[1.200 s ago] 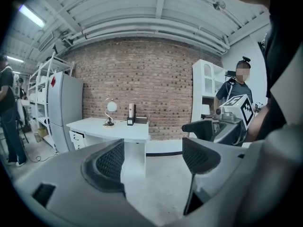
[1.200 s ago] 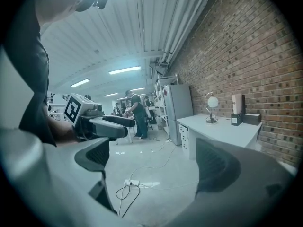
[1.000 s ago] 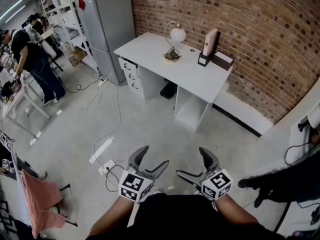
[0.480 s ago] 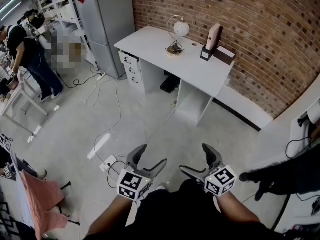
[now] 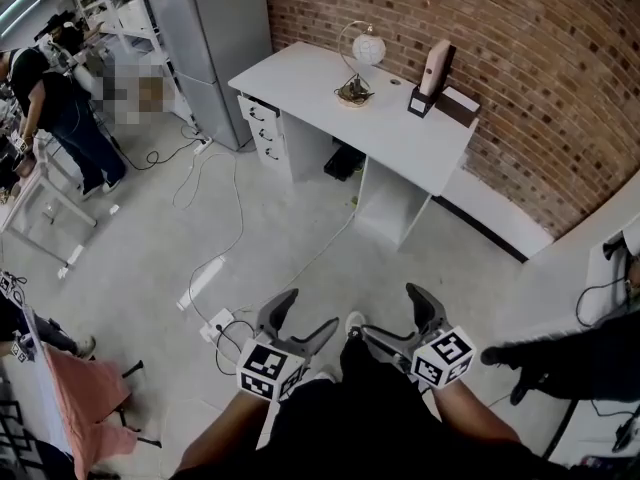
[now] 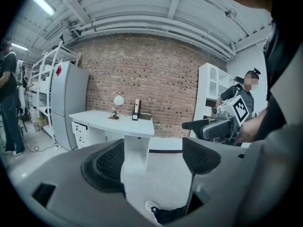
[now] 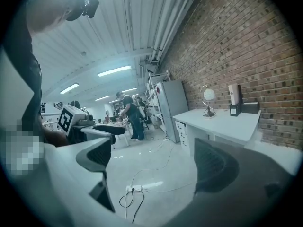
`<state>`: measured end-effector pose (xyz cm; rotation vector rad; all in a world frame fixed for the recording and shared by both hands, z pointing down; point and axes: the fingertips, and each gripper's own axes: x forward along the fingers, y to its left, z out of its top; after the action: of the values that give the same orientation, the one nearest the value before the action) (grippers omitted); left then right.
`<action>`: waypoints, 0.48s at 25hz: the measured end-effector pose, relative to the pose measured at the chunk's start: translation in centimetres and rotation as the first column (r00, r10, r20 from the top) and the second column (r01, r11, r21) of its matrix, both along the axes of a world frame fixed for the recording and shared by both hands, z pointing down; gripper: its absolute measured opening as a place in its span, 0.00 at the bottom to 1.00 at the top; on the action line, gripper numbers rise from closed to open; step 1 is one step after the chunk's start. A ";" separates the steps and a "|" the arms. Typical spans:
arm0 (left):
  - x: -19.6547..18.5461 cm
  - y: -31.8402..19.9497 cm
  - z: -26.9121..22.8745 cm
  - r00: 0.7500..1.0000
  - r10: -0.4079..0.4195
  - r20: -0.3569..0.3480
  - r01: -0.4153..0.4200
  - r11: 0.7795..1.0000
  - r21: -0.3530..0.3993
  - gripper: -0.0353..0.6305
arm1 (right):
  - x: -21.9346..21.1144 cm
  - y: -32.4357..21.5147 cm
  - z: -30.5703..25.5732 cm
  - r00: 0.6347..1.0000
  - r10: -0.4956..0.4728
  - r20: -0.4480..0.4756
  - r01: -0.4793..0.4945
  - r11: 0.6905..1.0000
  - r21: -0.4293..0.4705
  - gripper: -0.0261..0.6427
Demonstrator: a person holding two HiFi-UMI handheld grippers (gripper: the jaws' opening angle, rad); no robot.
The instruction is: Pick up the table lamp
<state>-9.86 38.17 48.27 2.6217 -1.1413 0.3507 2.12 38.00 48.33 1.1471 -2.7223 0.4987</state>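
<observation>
A brick wall stands behind the white tabletop [image 5: 400, 133]. The table lamp [image 5: 368, 48] sits on it, well apart from you. Your left claw [image 5: 312, 310] and right claw [image 5: 392, 313] both gape, empty. I think you must walk to the tabletop first, then reach.

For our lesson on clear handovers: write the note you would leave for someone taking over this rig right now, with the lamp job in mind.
Left gripper: open, empty, held low in front of the body.
Right gripper: open, empty, beside the left one.
Table lamp: upright on the white desk by the brick wall, across the floor from both grippers.
Done: nothing yet; the lamp is untouched.
Left: walk to the desk, close on the lamp, lift it. Probably mind the power strip and its cables on the floor.
</observation>
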 end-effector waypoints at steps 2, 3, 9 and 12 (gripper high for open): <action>0.0 -1.4 0.4 1.000 -0.006 0.012 0.006 1.000 -0.016 0.63 | -0.2 -2.0 -0.1 1.000 -0.010 0.011 0.010 1.000 -0.003 0.87; -0.1 -2.4 0.3 1.000 -0.011 0.015 0.011 1.000 -0.018 0.63 | -0.3 -3.2 -0.3 1.000 -0.015 0.016 0.015 1.000 0.000 0.87; 1.2 -10.7 -1.6 1.000 -0.022 0.016 0.022 0.999 0.037 0.63 | 0.6 -11.4 -1.7 0.998 -0.018 0.052 0.016 0.999 0.039 0.86; 2.6 -14.6 -3.2 1.000 -0.021 0.012 0.020 0.997 0.073 0.63 | 1.5 -15.2 -2.5 0.998 -0.025 0.063 0.022 0.998 0.055 0.85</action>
<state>-7.21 23.59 45.04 2.6720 -1.2060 0.3277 3.62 22.79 45.81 1.1293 -2.8169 0.4696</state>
